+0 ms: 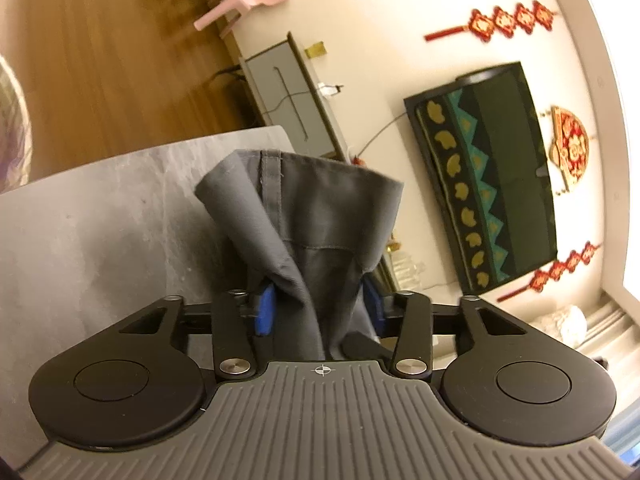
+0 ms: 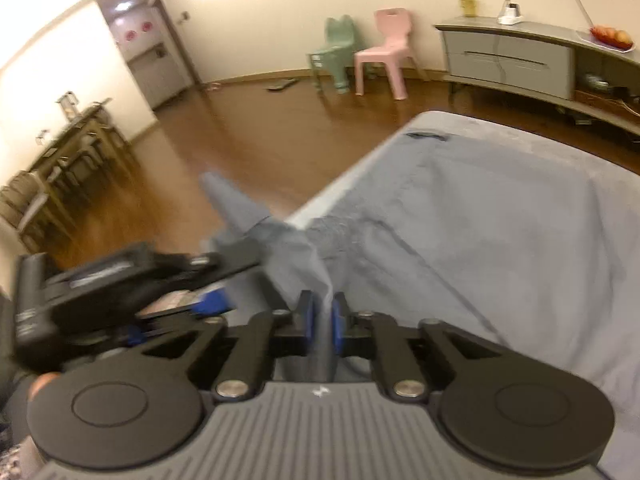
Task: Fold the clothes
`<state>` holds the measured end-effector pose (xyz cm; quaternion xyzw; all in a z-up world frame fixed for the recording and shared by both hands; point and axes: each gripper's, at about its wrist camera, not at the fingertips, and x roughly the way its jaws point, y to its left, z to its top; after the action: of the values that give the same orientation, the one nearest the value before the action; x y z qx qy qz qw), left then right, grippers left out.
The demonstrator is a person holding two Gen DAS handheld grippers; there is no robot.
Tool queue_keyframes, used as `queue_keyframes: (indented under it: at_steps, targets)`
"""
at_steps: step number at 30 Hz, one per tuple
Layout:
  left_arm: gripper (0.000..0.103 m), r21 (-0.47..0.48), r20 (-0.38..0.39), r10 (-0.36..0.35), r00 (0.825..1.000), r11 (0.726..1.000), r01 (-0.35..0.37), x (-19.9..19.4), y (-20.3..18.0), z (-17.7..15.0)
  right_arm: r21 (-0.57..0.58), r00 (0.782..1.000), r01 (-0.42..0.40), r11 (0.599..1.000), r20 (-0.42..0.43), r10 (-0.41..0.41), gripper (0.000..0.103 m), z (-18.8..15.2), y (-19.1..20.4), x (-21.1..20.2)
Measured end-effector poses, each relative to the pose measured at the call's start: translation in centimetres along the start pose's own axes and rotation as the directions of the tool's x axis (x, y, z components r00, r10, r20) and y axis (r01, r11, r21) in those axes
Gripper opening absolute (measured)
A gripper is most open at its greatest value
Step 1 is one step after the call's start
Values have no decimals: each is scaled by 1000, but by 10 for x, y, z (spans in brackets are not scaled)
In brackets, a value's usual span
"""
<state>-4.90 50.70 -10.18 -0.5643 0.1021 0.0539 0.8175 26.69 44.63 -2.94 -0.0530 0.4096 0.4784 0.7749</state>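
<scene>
Lying spread over the grey marble-patterned table (image 2: pixel 360 168), the grey cotton garment (image 2: pixel 500 216) covers most of its top, one bunched end lifted off the near edge. At the left of that edge, the left gripper (image 1: pixel 318 308) has its blue pads (image 1: pixel 264 312) set apart with a raised fold of the cloth between them; whether they press it cannot be told. To its right, the right gripper (image 2: pixel 322 322) is clenched on a thin pinch of the fabric.

Grey garment (image 2: pixel 500 216): one
Grippers: two, left (image 1: pixel 318 308), right (image 2: pixel 322 324)
Chairs: two, pink (image 2: pixel 384 48), green (image 2: pixel 334 52)
Table (image 1: pixel 100 208): one
</scene>
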Motion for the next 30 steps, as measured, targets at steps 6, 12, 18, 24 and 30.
queue_keyframes:
  at_steps: [6, 12, 18, 24, 30]
  targets:
    - [44, 33, 13, 10, 1000, 999, -10, 3, 1, 1, 87, 998, 43, 995, 36, -47, 4, -3, -20, -3]
    - [0, 79, 27, 164, 986, 983, -165, 9, 8, 0, -41, 974, -225, 973, -23, 225, 6, -19, -1, -14]
    - [0, 60, 24, 163, 986, 985, -164, 7, 14, -6, 84, 962, -260, 962, 104, 251, 58, 2, -12, -17]
    - [0, 127, 9, 73, 997, 989, -73, 11, 4, -10, 277, 959, -258, 926, -44, 281, 74, 26, -22, 51]
    - [0, 163, -19, 46, 999, 986, -43, 20, -1, -15, 293, 951, -263, 919, -80, 298, 46, 18, -15, 73]
